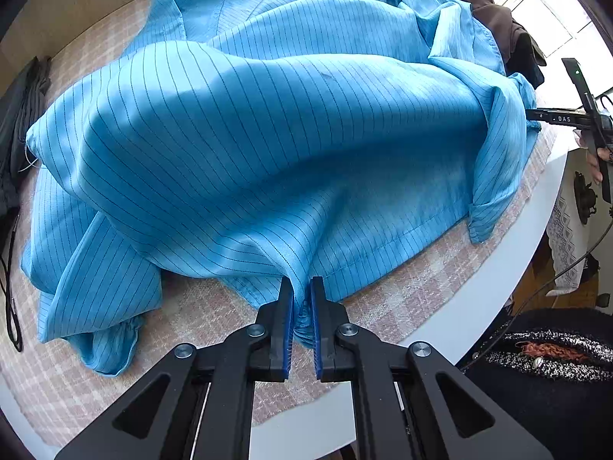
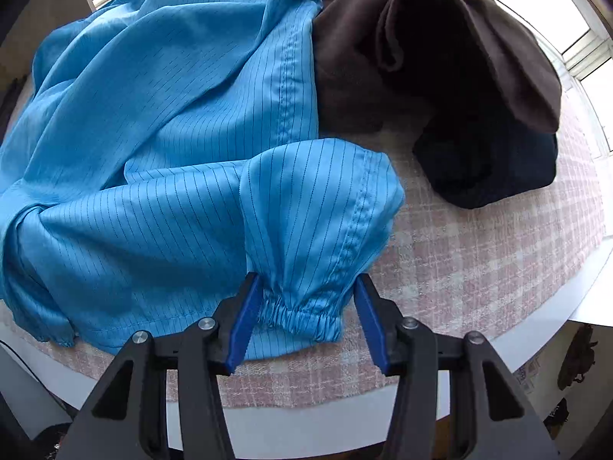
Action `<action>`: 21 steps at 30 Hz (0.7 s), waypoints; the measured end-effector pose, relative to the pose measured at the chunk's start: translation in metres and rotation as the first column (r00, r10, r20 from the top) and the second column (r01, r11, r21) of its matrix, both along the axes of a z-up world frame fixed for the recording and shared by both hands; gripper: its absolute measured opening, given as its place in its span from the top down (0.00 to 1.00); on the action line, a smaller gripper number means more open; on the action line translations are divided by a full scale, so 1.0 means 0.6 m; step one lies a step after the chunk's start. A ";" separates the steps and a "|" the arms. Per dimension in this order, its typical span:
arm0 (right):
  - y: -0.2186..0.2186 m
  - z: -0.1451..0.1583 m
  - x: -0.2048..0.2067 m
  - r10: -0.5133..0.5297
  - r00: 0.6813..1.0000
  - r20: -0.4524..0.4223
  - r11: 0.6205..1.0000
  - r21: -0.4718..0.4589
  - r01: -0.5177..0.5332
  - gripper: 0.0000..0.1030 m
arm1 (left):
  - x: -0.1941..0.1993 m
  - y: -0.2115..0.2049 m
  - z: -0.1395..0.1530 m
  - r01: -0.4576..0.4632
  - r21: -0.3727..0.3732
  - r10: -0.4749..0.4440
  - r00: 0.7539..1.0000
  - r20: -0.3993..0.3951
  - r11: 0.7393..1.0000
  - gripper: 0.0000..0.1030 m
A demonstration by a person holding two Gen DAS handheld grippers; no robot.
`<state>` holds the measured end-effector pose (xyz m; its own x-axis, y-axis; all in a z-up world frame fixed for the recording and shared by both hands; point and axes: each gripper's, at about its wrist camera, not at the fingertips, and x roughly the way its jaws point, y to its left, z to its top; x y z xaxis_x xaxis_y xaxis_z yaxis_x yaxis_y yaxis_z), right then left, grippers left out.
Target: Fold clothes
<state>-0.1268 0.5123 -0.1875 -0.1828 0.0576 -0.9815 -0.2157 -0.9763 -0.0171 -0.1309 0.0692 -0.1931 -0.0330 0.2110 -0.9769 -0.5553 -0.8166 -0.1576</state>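
A light blue pin-striped garment (image 1: 268, 134) lies bunched on the pink checked tablecloth (image 1: 402, 299). My left gripper (image 1: 300, 281) is shut on a pinch of its hem near the table's front edge, and the fabric rises in a taut ridge from the jaws. In the right wrist view the same blue garment (image 2: 153, 134) spreads to the left, and its elastic sleeve cuff (image 2: 302, 314) lies between the blue pads of my right gripper (image 2: 306, 280). That gripper stands open around the cuff, with gaps on both sides. In the left wrist view the right gripper (image 1: 536, 115) shows side-on at the garment's right edge.
A brown garment (image 2: 421, 57) and a dark navy one (image 2: 490, 168) are heaped at the back right. Dark grey clothing (image 1: 19, 122) and a black cord (image 1: 9, 287) lie at the left. The round white table edge (image 1: 479, 306) runs close in front, beside a person's dark knit clothing (image 1: 555, 364).
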 end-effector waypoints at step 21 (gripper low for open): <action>-0.013 0.116 0.173 -0.059 0.997 0.039 0.992 -0.110 0.063 0.77 | 0.053 -0.268 0.156 -0.222 0.028 0.221 0.975 0.030 0.975 0.84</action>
